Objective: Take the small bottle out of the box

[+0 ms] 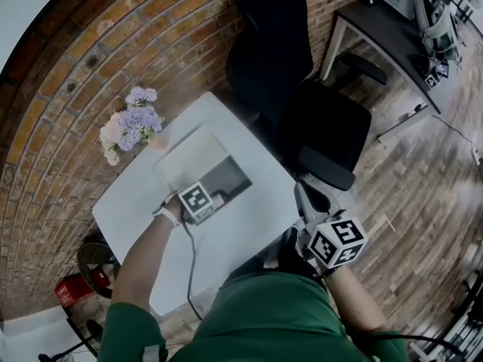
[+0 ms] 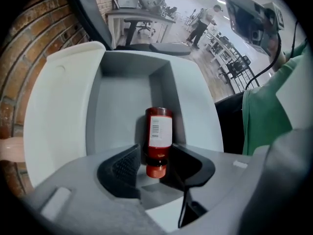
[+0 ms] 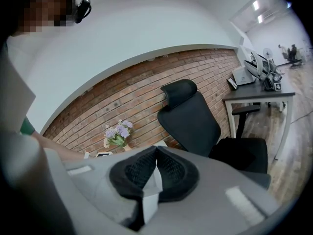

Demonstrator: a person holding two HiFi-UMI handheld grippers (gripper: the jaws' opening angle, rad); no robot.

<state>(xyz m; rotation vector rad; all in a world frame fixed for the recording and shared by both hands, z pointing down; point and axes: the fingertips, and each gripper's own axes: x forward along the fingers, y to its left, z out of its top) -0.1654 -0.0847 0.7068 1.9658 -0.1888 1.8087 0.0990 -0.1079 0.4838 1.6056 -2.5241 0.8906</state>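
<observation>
The small bottle appears to lie in the box by its right wall, red cap toward the left gripper. That gripper's jaws stand wide, flanking the bottle's cap end, and it is unclear whether the pads touch it. The right gripper, away from the box, is closed and empty. The bottle looks light, rigid and probably slick, so the labelled body should give a surer hold than the cap.

Red brick wall, wood floor, black office chair, white table, dark desk beyond
</observation>
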